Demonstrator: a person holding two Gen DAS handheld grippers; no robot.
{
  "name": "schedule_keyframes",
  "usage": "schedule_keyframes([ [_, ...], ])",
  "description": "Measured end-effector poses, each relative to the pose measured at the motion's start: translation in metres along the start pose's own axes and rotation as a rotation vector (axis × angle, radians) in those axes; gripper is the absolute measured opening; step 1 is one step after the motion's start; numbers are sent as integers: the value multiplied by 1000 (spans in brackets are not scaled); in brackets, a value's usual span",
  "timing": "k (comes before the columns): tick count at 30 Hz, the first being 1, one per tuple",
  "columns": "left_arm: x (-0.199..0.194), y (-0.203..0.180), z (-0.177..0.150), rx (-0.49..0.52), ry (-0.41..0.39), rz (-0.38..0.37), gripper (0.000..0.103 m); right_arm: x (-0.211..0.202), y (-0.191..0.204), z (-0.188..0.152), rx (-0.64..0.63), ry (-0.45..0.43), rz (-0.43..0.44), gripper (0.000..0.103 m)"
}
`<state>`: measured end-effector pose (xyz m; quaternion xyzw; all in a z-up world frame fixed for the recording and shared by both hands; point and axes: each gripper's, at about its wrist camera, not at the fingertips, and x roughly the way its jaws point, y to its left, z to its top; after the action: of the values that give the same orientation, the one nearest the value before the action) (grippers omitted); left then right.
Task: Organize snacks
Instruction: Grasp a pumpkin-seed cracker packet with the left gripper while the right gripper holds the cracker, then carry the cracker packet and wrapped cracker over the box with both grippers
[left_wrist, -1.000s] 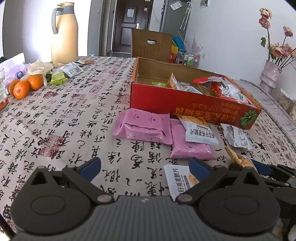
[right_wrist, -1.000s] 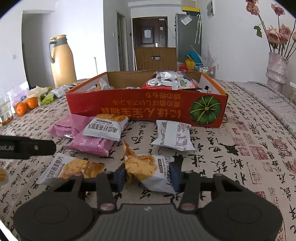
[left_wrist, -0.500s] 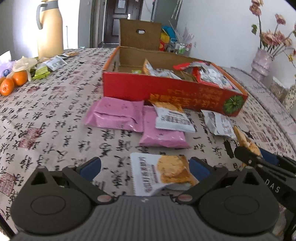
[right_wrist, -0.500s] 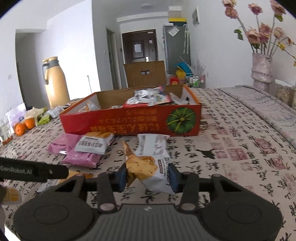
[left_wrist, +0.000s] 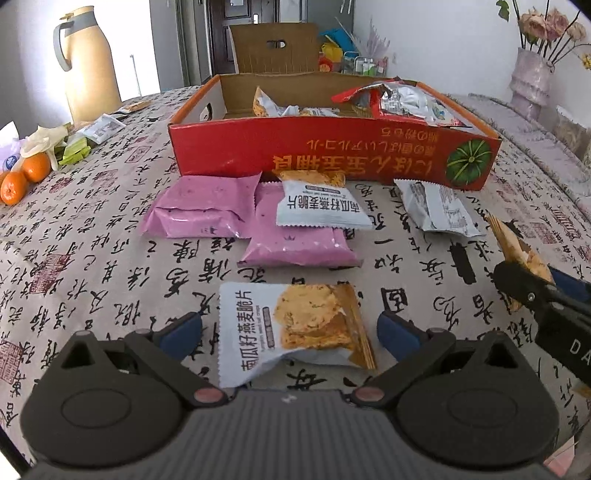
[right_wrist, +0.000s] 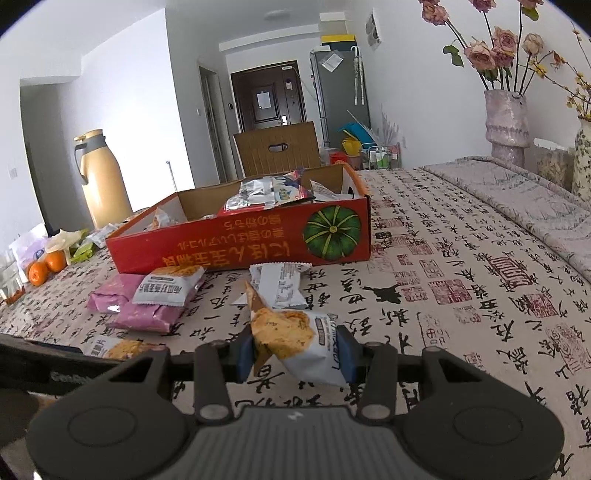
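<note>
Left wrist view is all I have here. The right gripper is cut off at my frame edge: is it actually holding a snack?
Observer: Yes. The right gripper is shut on an oat crisp packet, lifted off the tablecloth.
Operator: My left gripper, how does it look from the other camera?
Observer: Only a dark bar of it shows at the lower left; the second crisp packet peeks out just beyond it.
Operator: Does the red box have a side opening I can't see?
Observer: The red box has a handle cutout in its right end wall.
</note>
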<state>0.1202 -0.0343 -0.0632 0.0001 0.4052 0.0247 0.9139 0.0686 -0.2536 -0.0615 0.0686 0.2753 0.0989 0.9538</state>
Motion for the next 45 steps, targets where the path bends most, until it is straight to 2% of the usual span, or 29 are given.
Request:
schedule_keyframes([
  [2,0,0,0,-1,-6,-8,97,0,-1,-1,3,0,2,44],
  [7,-7,-1,0,5,-26,-22,75,-3,-1,-2,5,-1,7,44],
  [9,-9,-1,-1,8,-32,-28,70,-4,-1,-2,4,-3,9,44],
  [14,-12,-1,-5,10,-37,-27,66,-8,2,-4,-1,-9,12,44],
  [16,-14,0,-6,8,-38,-33,60,-10,2,-4,-3,-12,11,44],
  [22,-20,2,-10,19,-50,-46,53,-17,4,-5,-7,-22,11,44],
  [35,-54,9,-9,15,-148,-74,52,-31,9,-4,-18,-51,15,44],
  [45,-69,11,19,18,-236,-91,52,-30,16,19,-55,-117,10,45],
])
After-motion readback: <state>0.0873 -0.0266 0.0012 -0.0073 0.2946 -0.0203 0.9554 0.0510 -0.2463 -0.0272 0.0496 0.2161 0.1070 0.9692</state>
